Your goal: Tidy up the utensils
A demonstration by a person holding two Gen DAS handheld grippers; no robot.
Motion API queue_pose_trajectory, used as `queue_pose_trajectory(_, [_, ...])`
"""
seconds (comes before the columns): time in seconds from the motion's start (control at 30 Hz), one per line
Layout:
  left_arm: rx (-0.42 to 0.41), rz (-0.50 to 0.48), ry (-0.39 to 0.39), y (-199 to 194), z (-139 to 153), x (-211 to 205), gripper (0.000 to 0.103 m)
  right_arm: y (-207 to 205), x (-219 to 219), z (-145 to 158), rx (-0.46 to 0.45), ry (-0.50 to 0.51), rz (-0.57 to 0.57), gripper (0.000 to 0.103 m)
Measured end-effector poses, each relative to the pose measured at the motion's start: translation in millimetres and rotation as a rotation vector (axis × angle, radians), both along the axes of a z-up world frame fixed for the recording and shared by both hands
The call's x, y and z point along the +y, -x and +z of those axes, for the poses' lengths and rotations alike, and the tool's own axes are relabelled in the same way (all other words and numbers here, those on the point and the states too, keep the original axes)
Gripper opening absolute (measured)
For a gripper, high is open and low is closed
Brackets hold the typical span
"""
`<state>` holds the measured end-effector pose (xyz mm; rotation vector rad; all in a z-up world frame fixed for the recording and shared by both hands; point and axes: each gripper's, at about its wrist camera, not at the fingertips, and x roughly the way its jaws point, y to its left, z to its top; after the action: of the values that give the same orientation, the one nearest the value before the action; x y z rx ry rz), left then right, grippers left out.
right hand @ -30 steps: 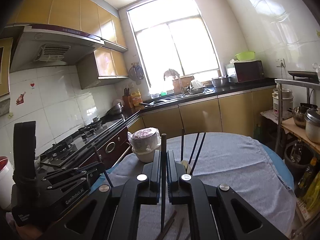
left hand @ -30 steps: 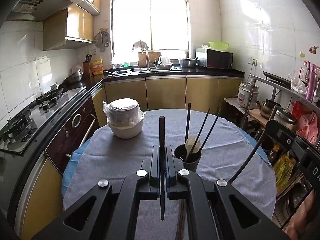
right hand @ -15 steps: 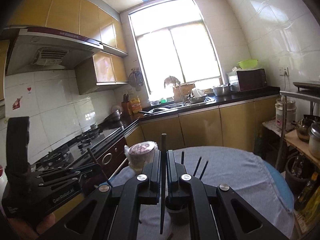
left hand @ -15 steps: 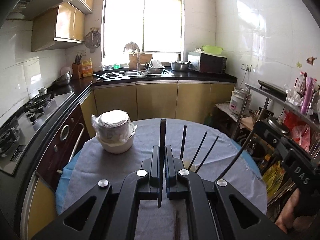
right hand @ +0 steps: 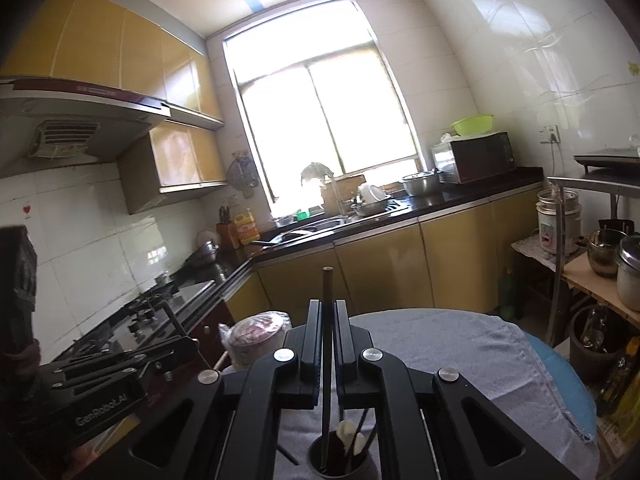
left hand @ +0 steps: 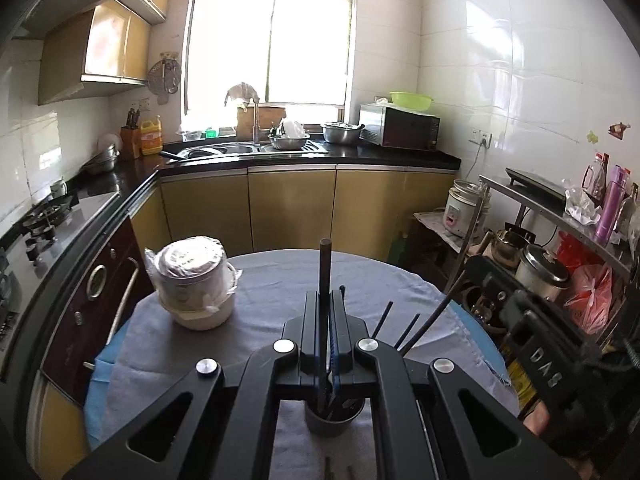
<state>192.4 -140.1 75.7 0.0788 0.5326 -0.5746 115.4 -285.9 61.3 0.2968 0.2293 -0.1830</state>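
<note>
Filling the lower view, the round table (left hand: 280, 280) under its grey cloth carries a wrapped white pot (left hand: 194, 280) at its left. Nearer sits the dark utensil cup (left hand: 334, 420), chopsticks inside. Above it, the left gripper (left hand: 328, 320) is clamped on an upright chopstick (left hand: 324, 264), and the right gripper (right hand: 327, 328) pinches its own chopstick (right hand: 327, 284), tip down into the cup.
</note>
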Motion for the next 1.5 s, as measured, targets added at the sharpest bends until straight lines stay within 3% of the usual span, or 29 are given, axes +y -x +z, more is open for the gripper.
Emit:
queue_pose_trajectory(0.13, [0.007, 0.005, -0.009, -5.7, -13.6, -9.0, 0.004, -7.3, -8.5, -14.5, 0.020, -0.003, -0.022, 0.006])
queue_pose_trajectory(0.43, [0.152, -0.007, -0.038, -13.1, -55.5, -11.7, 0.004, -13.2, -8.4, -48.7, 0.118, -0.019, 0.009, 0.006])
queue_pose_trajectory(0.53, [0.188, -0.014, -0.033, -4.2, -61.3, 1.2, 0.010, -6.6, -6.3, -55.3, 0.150, -0.036, 0.019, 0.007])
queue_pose_trajectory(0.57, [0.189, -0.017, -0.029, 0.2, -62.7, 6.2, 0.018, -0.5, -7.5, -57.5, 0.155, -0.057, 0.027, 0.007])
queue_pose_trajectory(0.6, [0.181, -0.014, -0.030, 8.0, -63.0, 12.9, 0.036, 3.8, -7.9, -57.9, 0.159, -0.069, 0.031, 0.008])
queue_pose_trajectory(0.67, [0.148, 0.010, -0.034, 24.2, -64.2, 28.1, 0.056, 21.7, -9.1, -60.9, 0.154, -0.089, 0.031, 0.013])
queue_pose_trajectory(0.87, [0.052, 0.091, -0.150, 81.2, -82.9, 55.6, 0.060, 89.8, -8.1, -83.8, 0.145, -0.178, 0.008, 0.021])
queue_pose_trajectory(1.1, [0.033, 0.175, -0.223, 127.1, -103.5, 73.7, 0.064, 144.2, 11.4, -123.1, 0.236, -0.177, 0.003, 0.046])
queue_pose_trajectory(1.2, [0.004, 0.195, -0.247, 142.0, -103.1, 78.2, 0.065, 156.3, 17.7, -128.4, 0.260, -0.176, 0.007, 0.046])
queue_pose_trajectory(1.5, [-0.052, 0.236, -0.220, 164.4, -84.1, 98.5, 0.066, 174.3, 39.6, -112.5, 0.246, -0.116, 0.022, 0.046])
